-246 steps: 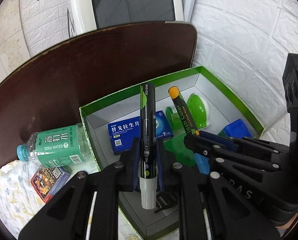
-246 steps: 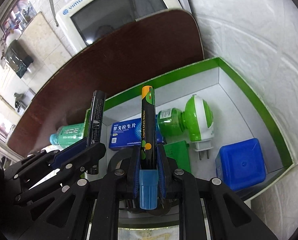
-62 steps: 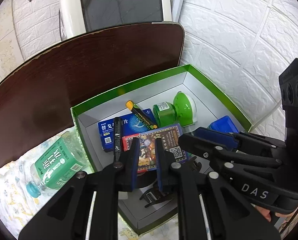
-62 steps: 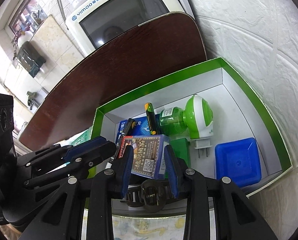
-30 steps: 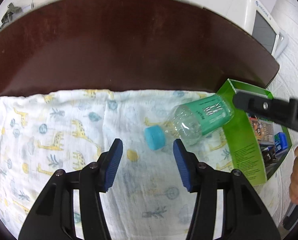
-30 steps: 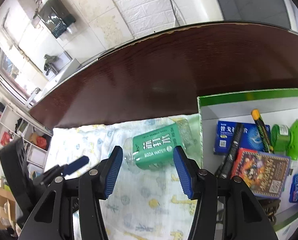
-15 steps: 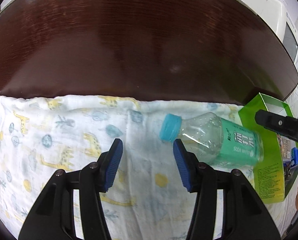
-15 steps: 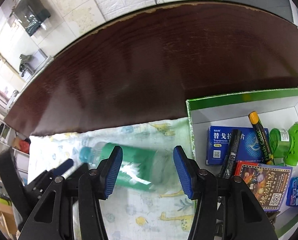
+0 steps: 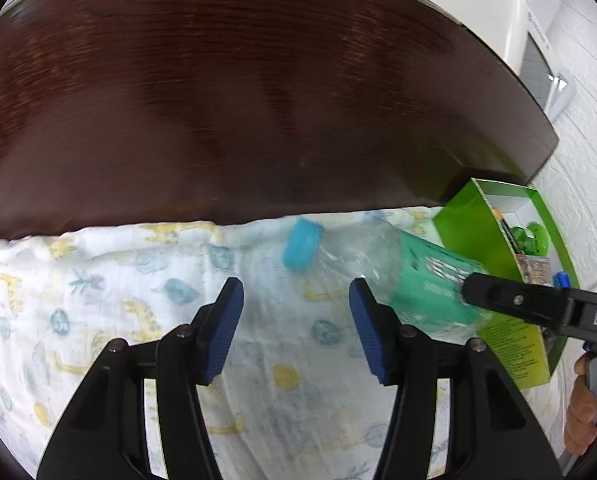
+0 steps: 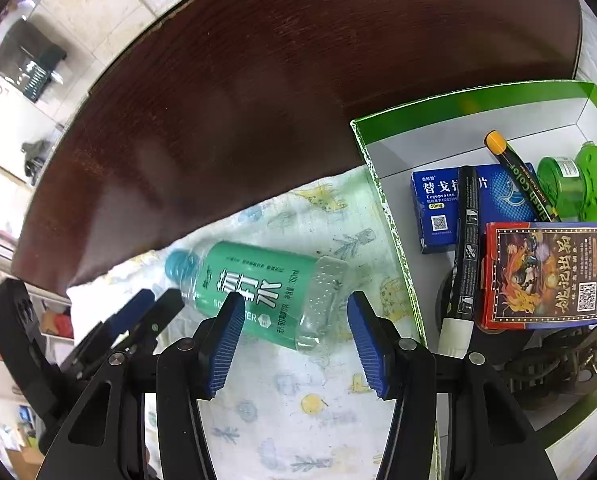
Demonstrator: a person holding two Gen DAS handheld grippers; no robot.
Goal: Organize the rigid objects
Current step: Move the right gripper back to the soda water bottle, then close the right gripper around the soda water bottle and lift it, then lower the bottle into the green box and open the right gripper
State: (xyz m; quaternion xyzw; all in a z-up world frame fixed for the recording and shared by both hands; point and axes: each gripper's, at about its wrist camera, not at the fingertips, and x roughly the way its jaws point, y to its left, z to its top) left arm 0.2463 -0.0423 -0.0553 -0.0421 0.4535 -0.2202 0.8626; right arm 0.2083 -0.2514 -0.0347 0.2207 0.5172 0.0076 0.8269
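The soda water bottle (image 10: pixel 258 292) lies on its side on the giraffe-print cloth (image 10: pixel 298 408) at centre frame, just left of the green box (image 10: pixel 382 208). The right gripper (image 10: pixel 294 332) hangs over it, jaws apart and empty; the left gripper (image 9: pixel 294 328), jaws opening and empty, sits near its blue cap (image 9: pixel 301 249). A good grasp would straddle the labelled middle squarely, since the round bottle may roll.

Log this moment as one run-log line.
left gripper: opening, empty | right gripper: open over bottle | bottle: lying on cloth | box: packed
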